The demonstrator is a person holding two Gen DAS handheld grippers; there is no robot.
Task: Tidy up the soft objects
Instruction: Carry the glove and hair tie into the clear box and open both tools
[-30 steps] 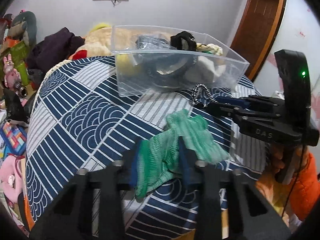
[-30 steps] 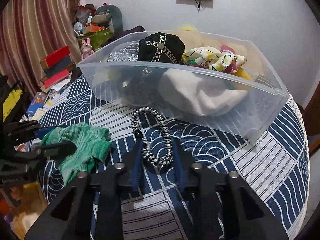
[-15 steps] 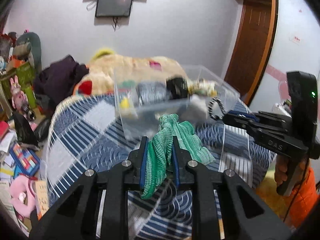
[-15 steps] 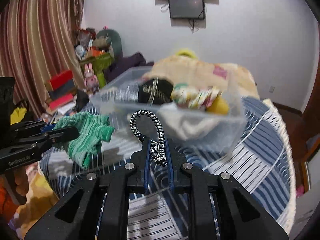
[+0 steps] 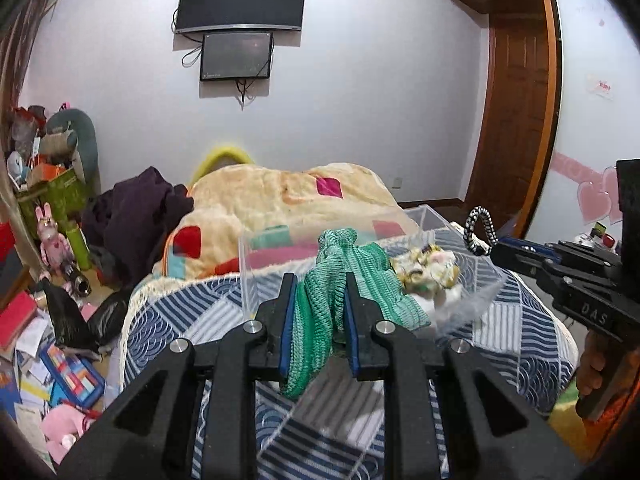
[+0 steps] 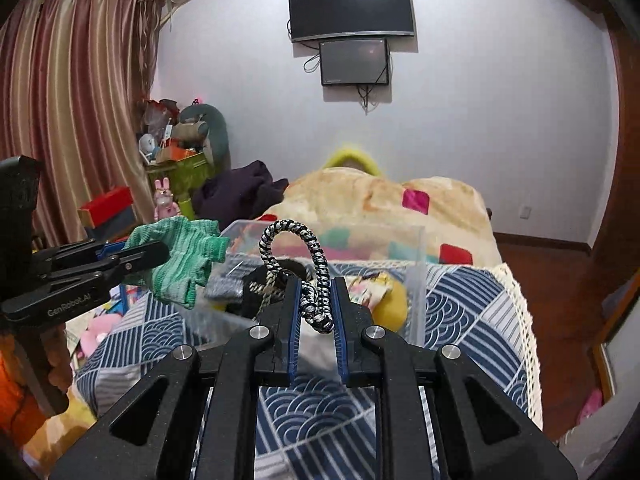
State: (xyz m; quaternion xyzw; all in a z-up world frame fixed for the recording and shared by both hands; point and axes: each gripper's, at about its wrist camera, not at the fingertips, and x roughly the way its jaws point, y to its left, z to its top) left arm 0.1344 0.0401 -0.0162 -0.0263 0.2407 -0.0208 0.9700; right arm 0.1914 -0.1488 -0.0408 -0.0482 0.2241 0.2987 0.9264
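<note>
My left gripper (image 5: pixel 320 288) is shut on a green knitted cloth (image 5: pixel 332 292) and holds it up in front of the clear plastic bin (image 5: pixel 248 280). The cloth also shows in the right wrist view (image 6: pixel 180 260), hanging from the left gripper (image 6: pixel 160 254) at the bin's left edge. My right gripper (image 6: pixel 314 292) is shut on a black-and-white braided cord loop (image 6: pixel 308 272), held above the bin (image 6: pixel 416 280). That loop also shows in the left wrist view (image 5: pixel 478 228). The bin holds several soft items, among them a patterned cloth (image 5: pixel 428 268).
The bin stands on a bed with a navy wave-patterned cover (image 6: pixel 460 308). A beige blanket (image 5: pixel 280 204) is heaped behind it, with dark clothes (image 5: pixel 136 216) to its left. Toys and boxes clutter the floor (image 5: pixel 52 344) on the left. A door (image 5: pixel 516 100) is at right.
Both grippers shut on their items on the bed and lifted them. They now hold the cloth and the cord higher, at the bin's rim level, and the view has tilted up.
</note>
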